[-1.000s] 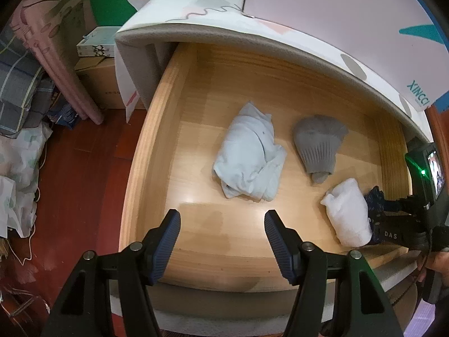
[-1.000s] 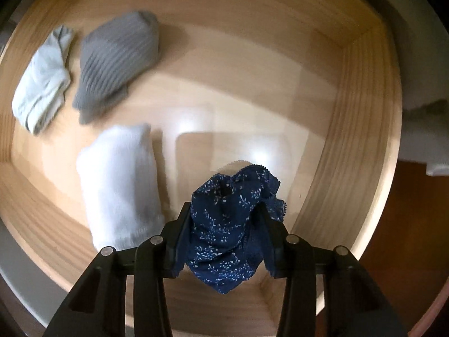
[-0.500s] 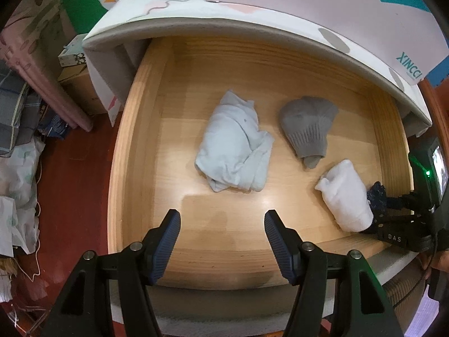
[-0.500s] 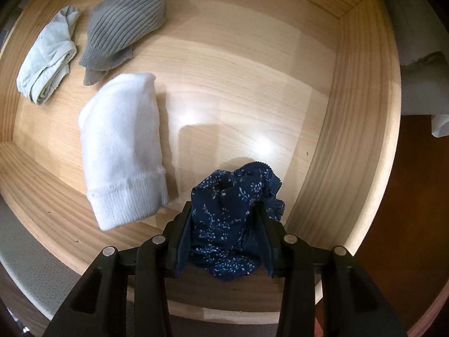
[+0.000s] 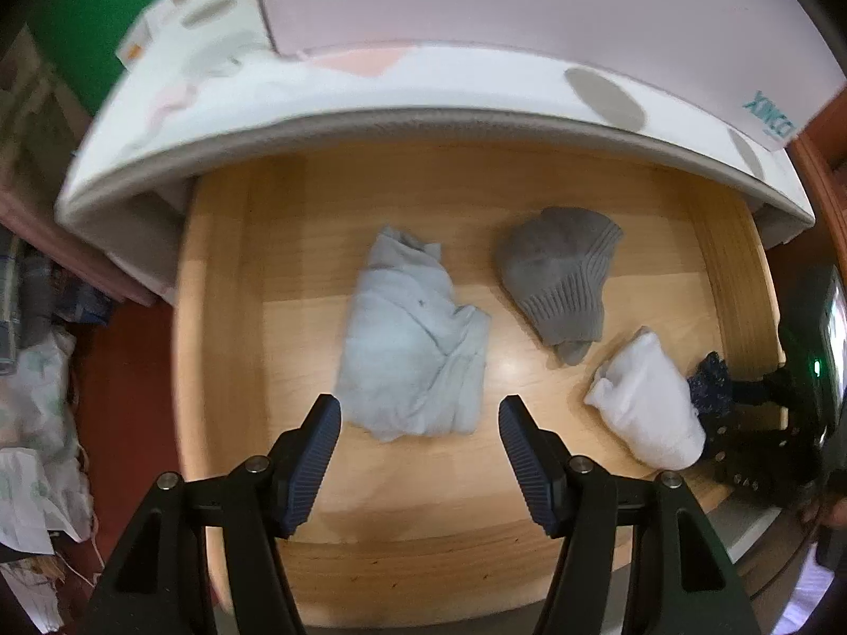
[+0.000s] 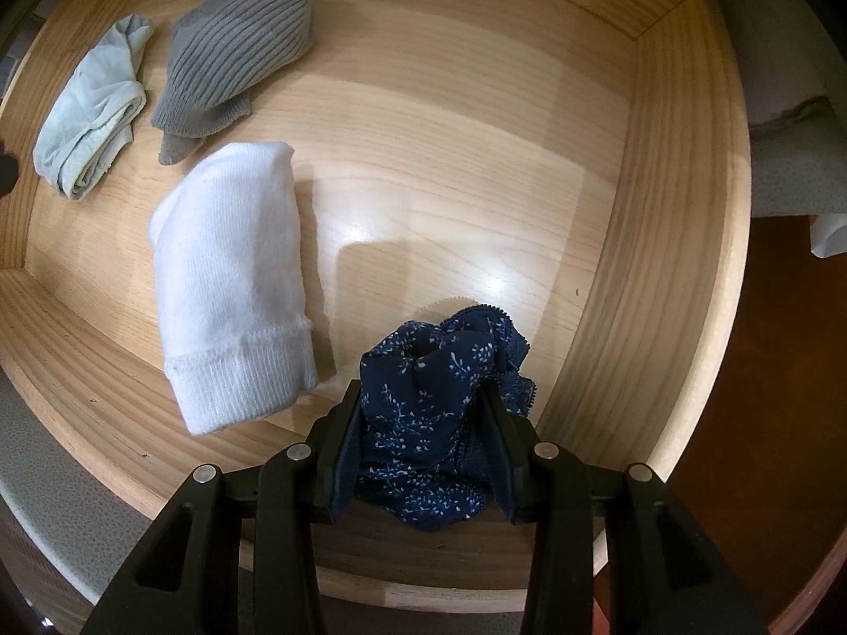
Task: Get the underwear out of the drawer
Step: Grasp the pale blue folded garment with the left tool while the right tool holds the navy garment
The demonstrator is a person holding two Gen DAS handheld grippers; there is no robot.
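Lying open over red-brown floor (image 5: 122, 370), the wooden drawer (image 6: 683, 211) holds folded socks; the right gripper (image 6: 423, 423) clenches navy underwear (image 6: 423, 423) near its right wall, the left gripper (image 5: 418, 423) gapes empty above its front.

From my remote seat, the left wrist view was smeared with motion blur, so the pale blue cloth (image 5: 413, 349) showed no clear folds. The right gripper (image 5: 741, 397) sat at the frame's right edge, its body cut off and dark. Only a scrap of the navy underwear (image 5: 712, 383) showed there, behind the white sock (image 5: 646, 402). In the right wrist view, the underwear's lower folds were hidden between the pads (image 6: 347, 455).
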